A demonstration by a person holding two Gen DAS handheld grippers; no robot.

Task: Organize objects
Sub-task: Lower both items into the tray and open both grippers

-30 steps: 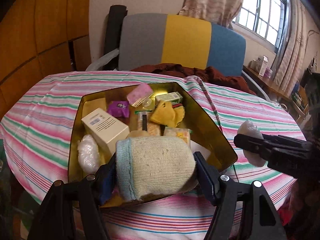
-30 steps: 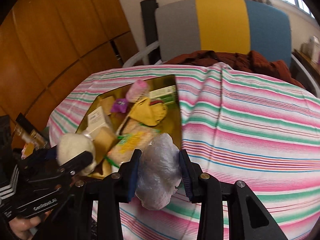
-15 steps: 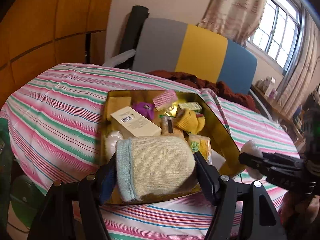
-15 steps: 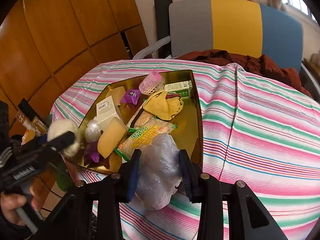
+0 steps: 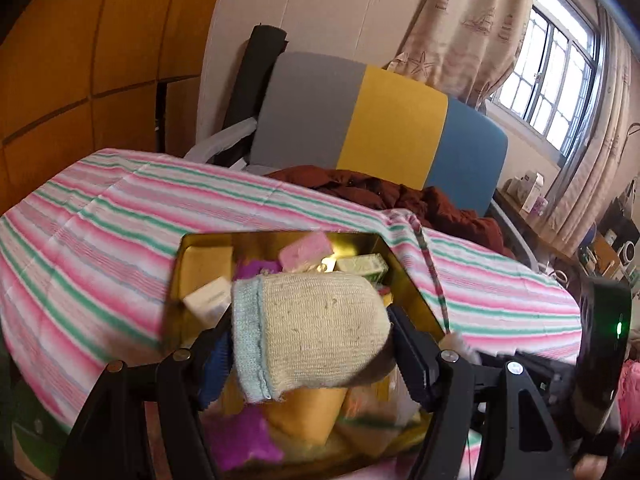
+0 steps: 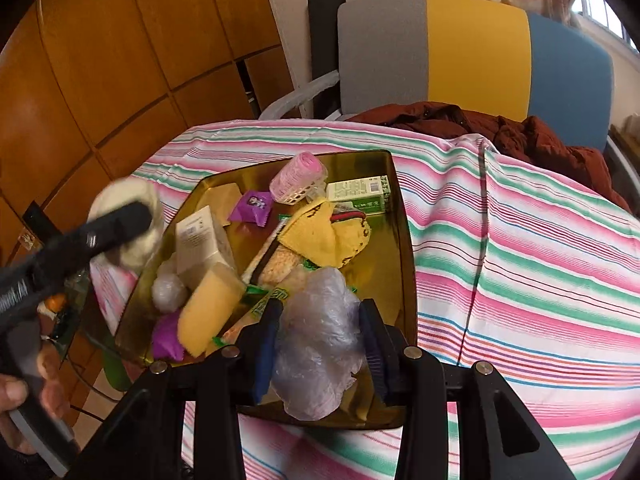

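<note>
A gold tray (image 6: 402, 248) (image 5: 404, 280) full of small items sits on the striped tablecloth. My left gripper (image 5: 308, 340) is shut on a beige knitted mitt (image 5: 316, 328) with a pale blue cuff, held above the tray's near end. My right gripper (image 6: 320, 336) is shut on a crumpled clear plastic bag (image 6: 320, 336) over the tray's near edge. In the right wrist view the left gripper (image 6: 120, 226) appears at the left with the mitt (image 6: 132, 200) beside the tray. Inside lie a pink roller (image 6: 298, 176), a white box (image 6: 200, 240), a yellow sponge (image 6: 210, 306), a yellow cloth (image 6: 324, 236) and a green carton (image 6: 360, 194).
The round table carries a pink, green and white striped cloth (image 6: 520, 260). Behind it stands a grey, yellow and blue chair (image 6: 460, 52) with a dark red garment (image 6: 500, 128) on its seat. Wooden panelling (image 6: 100, 60) lies to the left, a window (image 5: 548, 76) to the right.
The left gripper has swung lower and closer to the tray's near end, still holding the mitt. The right gripper has moved in over the tray's near edge with the plastic bag.
</note>
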